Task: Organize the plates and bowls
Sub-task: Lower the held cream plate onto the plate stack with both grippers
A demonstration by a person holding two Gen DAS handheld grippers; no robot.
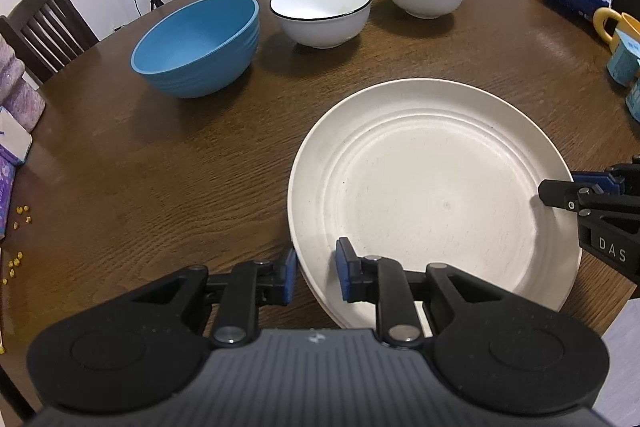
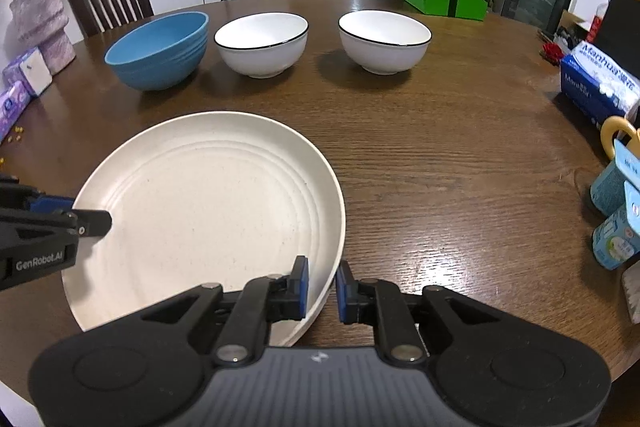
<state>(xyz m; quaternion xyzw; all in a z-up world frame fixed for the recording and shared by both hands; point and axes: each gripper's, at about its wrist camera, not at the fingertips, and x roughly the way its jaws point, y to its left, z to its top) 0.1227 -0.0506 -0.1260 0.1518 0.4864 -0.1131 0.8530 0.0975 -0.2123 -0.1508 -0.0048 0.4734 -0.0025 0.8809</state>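
Since the wide cream ridged plate [image 1: 432, 195] is too floppy one-handed, my left gripper [image 1: 316, 275] and right gripper [image 2: 322, 287] each straddle its rim, fingers not clamped yet.

Glossy grained wood surface [image 2: 440, 187]; matt speckled cream plate [image 2: 208, 195]; shiny white ceramic bowls [image 2: 262, 45]; matt blue bowl [image 2: 158, 51].
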